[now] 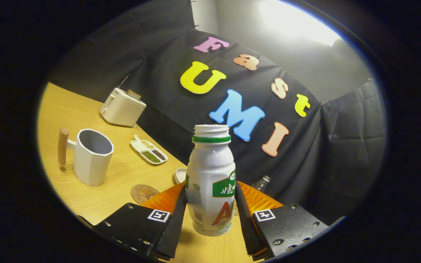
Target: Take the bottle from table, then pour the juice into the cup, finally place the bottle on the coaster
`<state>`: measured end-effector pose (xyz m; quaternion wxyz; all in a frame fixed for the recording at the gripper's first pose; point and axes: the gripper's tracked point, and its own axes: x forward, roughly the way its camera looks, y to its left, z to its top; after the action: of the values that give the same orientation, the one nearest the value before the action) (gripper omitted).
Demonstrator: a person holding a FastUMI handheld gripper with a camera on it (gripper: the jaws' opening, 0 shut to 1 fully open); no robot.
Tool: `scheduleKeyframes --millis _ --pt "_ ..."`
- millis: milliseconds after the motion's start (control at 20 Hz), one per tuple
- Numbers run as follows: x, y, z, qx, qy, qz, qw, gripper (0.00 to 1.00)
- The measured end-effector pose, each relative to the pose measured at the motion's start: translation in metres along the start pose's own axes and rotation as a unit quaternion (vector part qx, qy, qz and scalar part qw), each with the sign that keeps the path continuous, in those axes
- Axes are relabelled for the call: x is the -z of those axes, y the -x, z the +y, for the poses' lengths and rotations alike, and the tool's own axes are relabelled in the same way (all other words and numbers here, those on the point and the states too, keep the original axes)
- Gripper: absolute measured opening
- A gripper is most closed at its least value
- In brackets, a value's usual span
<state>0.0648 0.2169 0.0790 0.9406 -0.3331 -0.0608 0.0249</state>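
White, uncapped yoghurt-drink bottle [210,182] stands clamped upright between both fingers of the claw [210,215], apparently lifted off the wooden desk [86,109]. Left of the bottle waits the white cup [91,157]; nearer it, the round coaster [143,193]. Next, probably: carry left and tip over the cup.

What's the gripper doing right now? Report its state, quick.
Gripper: shut on the white plastic bottle with the green neck ring, both fingers pressing its sides, cap off.
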Motion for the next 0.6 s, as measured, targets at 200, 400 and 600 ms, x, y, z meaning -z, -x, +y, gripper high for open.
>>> scheduleKeyframes --millis 200,400,600 --pt "-0.016 -0.005 0.004 0.006 0.051 -0.011 0.999 0.69" --pt "-0.027 -0.008 0.010 0.014 0.105 -0.018 0.994 0.69" --pt "-0.033 -0.002 0.016 0.025 0.169 -0.024 0.985 0.69"
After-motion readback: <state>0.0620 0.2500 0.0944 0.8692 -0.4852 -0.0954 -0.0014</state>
